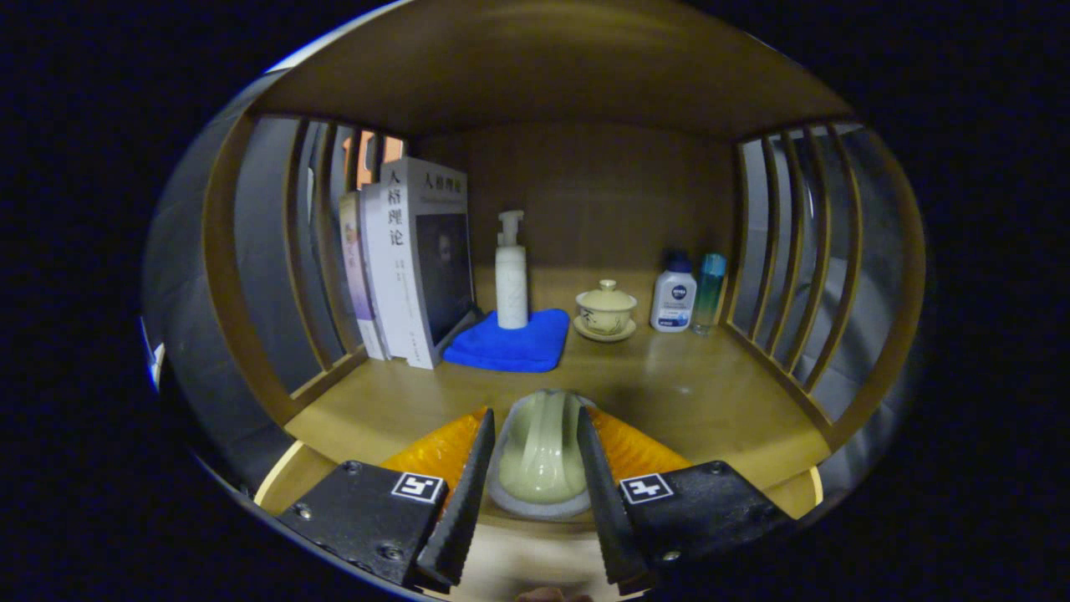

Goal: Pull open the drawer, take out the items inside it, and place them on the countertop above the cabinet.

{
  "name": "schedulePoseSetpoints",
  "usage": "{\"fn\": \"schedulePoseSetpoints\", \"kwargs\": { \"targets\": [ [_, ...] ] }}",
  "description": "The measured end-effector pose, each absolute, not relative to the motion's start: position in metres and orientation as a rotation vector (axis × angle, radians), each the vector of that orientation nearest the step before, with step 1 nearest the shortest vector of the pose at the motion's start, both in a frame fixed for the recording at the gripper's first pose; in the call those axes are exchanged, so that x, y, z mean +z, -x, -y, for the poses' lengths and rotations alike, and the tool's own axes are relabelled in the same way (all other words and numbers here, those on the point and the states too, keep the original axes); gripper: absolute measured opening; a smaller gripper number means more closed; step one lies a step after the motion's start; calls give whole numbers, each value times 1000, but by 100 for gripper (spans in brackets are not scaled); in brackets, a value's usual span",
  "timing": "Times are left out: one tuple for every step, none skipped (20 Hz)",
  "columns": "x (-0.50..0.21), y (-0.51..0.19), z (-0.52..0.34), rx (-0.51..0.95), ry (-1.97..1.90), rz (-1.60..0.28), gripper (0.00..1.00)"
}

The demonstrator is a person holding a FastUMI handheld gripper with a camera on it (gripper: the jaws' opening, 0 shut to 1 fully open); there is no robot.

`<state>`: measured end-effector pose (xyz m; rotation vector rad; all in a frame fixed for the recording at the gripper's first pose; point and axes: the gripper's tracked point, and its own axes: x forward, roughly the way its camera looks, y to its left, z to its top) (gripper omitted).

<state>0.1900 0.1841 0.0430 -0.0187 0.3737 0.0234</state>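
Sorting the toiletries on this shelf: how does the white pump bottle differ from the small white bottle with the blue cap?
The pump bottle is taller and slimmer; the blue-capped bottle is short and squat. The pump bottle stands on the blue cloth, the other on bare wood beside a teal bottle. Both stand upright, beyond the gripper.

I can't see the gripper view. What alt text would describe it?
The gripper has its jaws closed on a pale green object above a wooden countertop. Beyond it stand books, a pump bottle on a blue cloth, a lidded cup and two small bottles.
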Motion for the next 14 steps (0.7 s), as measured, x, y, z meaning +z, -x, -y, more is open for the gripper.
{"fn": "schedulePoseSetpoints", "kwargs": {
  "targets": [
    [46,-180,-184,20,30,-347,63],
    [49,-168,-185,18,42,-322,64],
    [52,-155,-185,19,56,-300,65],
    [55,-145,-188,28,64,-278,72],
    [57,-134,-189,29,72,-266,79],
    [55,-123,-189,30,66,-260,86],
    [54,-117,-192,39,49,-260,94],
    [51,-108,-191,40,27,-260,94],
    [51,-99,-190,34,4,-251,94],
    [51,-90,-187,31,-16,-240,94],
    [52,-81,-184,25,-30,-227,94],
    [52,-72,-180,15,-34,-213,94],
    [53,-63,-175,6,-35,-197,94],
    [54,-54,-171,-9,-37,-180,94]
  ]
}}
